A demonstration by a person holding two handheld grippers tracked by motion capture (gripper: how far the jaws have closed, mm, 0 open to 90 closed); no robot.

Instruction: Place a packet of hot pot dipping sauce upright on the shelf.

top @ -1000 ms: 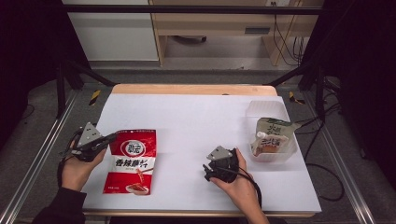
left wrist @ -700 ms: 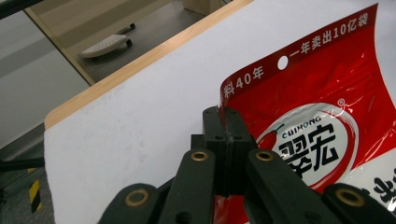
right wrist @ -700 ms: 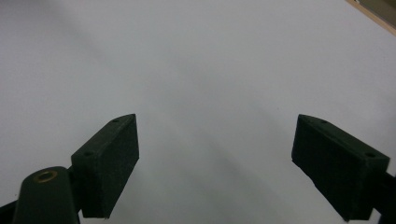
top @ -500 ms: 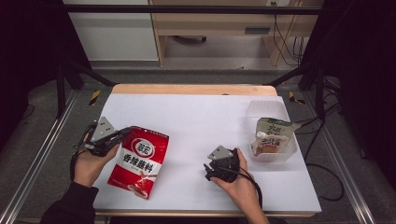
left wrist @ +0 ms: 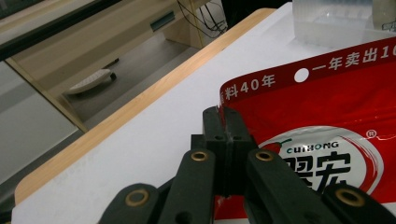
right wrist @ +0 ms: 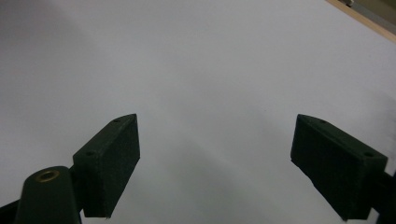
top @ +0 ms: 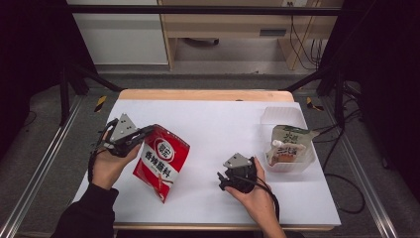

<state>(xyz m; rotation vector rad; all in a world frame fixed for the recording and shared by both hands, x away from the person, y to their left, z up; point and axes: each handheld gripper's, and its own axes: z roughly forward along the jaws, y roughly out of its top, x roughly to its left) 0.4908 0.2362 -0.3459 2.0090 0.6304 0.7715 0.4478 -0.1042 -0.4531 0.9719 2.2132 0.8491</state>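
A red seasoning pouch [top: 161, 161] with white print hangs tilted at the table's left, its lower corner near the white tabletop. My left gripper [top: 144, 133] is shut on the pouch's upper left edge. In the left gripper view the black jaws [left wrist: 227, 126] stand pressed together on the pouch's [left wrist: 327, 116] top seam. My right gripper [top: 224, 179] rests low over the table's middle right, open, apart from the pouch. The right gripper view shows its wide-set pads [right wrist: 112, 158] with only bare white table between them.
A clear plastic container [top: 277, 115] stands at the right of the table with a green and white spouted pouch [top: 287, 144] in it, just right of my right gripper. The container [left wrist: 327, 18] also shows far off in the left gripper view. A wooden strip [top: 198, 94] edges the table's far side.
My left gripper has risen and moved right with the red pouch, which went from lying flat to hanging tilted. The right hand has stayed in place.
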